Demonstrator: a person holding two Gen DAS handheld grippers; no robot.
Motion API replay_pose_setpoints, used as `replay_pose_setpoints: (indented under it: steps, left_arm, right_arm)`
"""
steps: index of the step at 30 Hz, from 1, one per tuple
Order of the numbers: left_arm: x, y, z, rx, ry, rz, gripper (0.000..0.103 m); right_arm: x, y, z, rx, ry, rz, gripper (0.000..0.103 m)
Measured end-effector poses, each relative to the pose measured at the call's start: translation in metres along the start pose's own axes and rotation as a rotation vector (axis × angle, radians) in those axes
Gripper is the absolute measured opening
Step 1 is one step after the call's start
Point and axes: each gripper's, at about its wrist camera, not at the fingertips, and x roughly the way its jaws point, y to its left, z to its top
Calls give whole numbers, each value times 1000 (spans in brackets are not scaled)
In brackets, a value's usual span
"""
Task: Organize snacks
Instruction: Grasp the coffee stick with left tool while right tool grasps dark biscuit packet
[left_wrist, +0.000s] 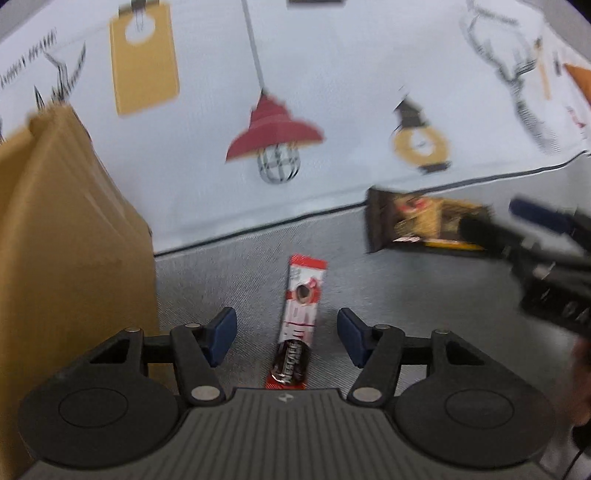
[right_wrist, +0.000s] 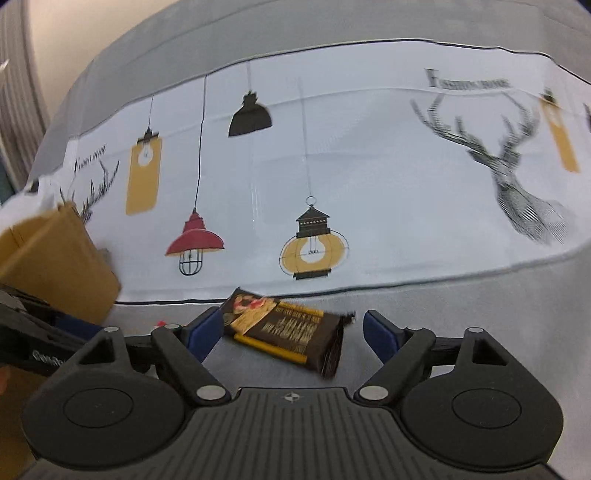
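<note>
Lying light and crinkly between each released gripper's spread jaws, the coffee stick (left_wrist: 297, 325) and dark snack bar (right_wrist: 284, 332) beside the cardboard box (left_wrist: 66, 236) probably suited mid-length pinches.

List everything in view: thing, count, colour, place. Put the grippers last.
coffee stick sachet: one, red and white with a dark lower end, flat on the grey cloth between the left gripper's open fingers.
snack bar: one, dark brown with yellow print, lying on the grey cloth between the right gripper's fingers.
cardboard box: one, tan, standing at the left of both views.
tablecloth: one, pale centre panel printed with lamps and deer heads, grey border.
left gripper: black with blue pads, open, astride the sachet.
right gripper: black with blue pads, open around the bar.
</note>
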Motion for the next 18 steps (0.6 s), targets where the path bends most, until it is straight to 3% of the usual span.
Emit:
replay_pose_setpoints:
  steps: [4,8,10,11,18]
  left_arm:
    - [2,9,0,-28,-35,-45,64]
    - [-5,9,-2,-10,-32,-80,18]
    - [-10,9,-6,-14,-13,-99,18]
    - [-12,9,-8,-20,-6,-106,18]
    - [-39,-1,-42,-41,44,-142,15]
  right_arm:
    - [20,7,6,-134,-14,35,82]
    - [45,15,-7,-270,83,30,81]
    - [43,18,-13,-297,83,25,65]
    - [39,20,-12,-297,92,16,44]
    - [-2,35,-32,-247,153,-86,41]
